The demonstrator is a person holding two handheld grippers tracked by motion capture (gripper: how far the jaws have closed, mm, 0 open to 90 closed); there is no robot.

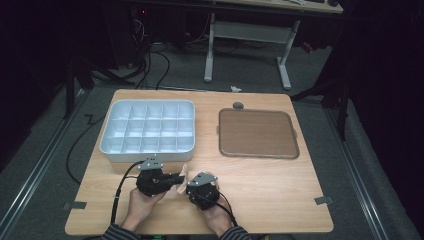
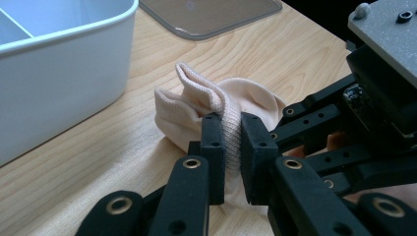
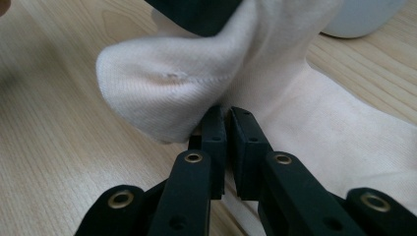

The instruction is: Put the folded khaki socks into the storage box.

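Both the left tongs and the right tongs were clamped tight on the pale sock, bunched on the tabletop just before the empty divided bin, so stowing it apparently remained undone.

Cream sock, bunched, on table
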